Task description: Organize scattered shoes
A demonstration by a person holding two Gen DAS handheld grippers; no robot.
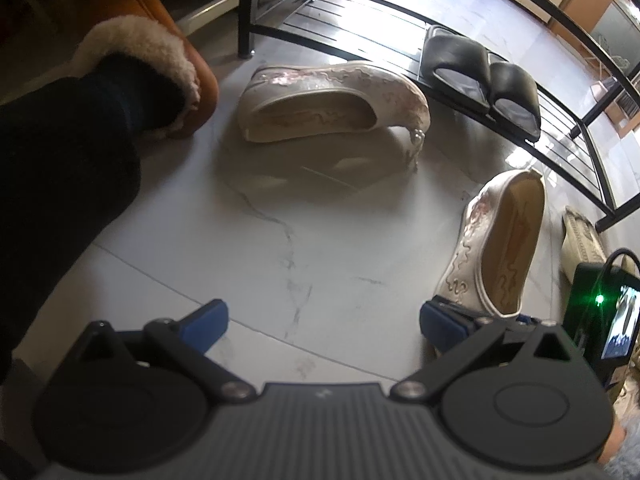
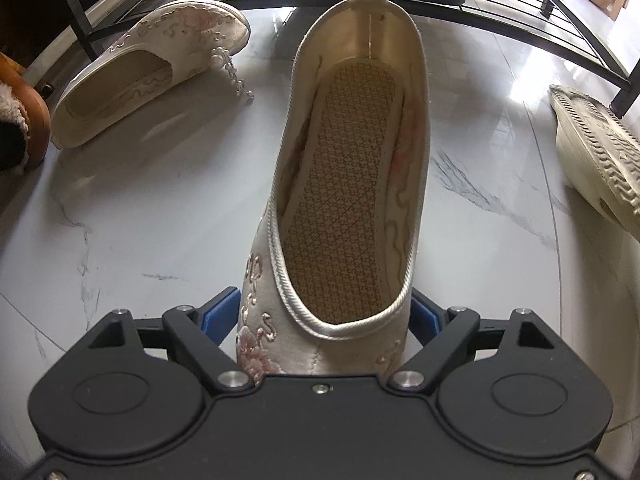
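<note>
Marble floor (image 1: 320, 248), black shoe rack (image 1: 520, 96)

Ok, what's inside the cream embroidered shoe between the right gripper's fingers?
Inside the cream embroidered shoe only a tan woven-pattern insole shows, with nothing loose on it. The toe end is hidden under the embroidered upper, behind the right gripper.

both cameras sit on hand-held grippers and look steeply down and forward at a pale marble floor (image 1: 304, 248). the left wrist view hangs farther back, taking in open floor, a tipped cream shoe (image 1: 332, 104) and a black rack (image 1: 460, 92) beyond. the right wrist view is very close over a second cream shoe (image 2: 348, 200), facing the same rack (image 2: 500, 24). both views share the two shoes, the black slippers (image 1: 480, 76) and the rack.
</note>
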